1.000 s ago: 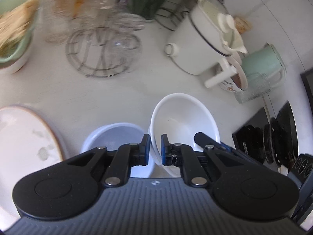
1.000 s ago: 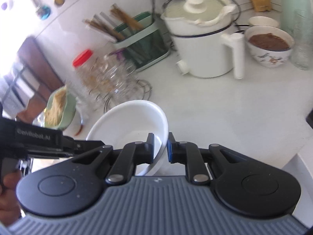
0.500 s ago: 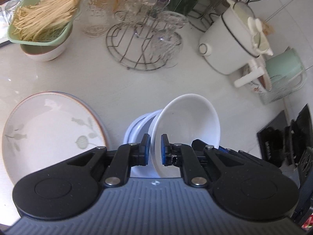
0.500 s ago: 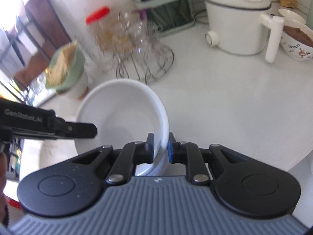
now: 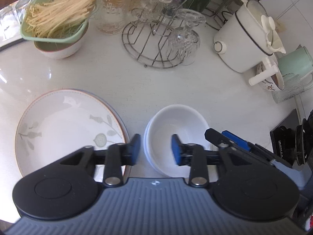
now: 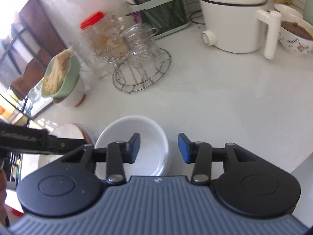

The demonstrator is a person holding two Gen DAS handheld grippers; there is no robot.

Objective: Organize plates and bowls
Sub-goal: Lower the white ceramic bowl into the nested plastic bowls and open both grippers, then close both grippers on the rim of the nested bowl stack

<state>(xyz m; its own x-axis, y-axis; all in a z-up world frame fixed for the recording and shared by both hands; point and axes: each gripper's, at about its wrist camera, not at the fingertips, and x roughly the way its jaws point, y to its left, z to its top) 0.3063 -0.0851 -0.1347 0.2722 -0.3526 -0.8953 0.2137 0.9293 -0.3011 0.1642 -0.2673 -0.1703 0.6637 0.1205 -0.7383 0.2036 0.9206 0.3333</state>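
White bowl (image 5: 177, 129) sits nested in another on the counter (image 5: 137, 86), just beside a patterned plate (image 5: 64, 125). Left gripper (image 5: 156, 149) and right gripper (image 6: 158, 150) both spread apart, empty, straddling opposite rims.

Wire rack (image 5: 154, 45) w/ glasses; white pot (image 5: 242, 45) rt; noodles (image 5: 58, 17) lft.

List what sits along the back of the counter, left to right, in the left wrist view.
green tray of noodles → tall glass jar → wire glass rack → white electric pot → patterned bowl → mint green kettle
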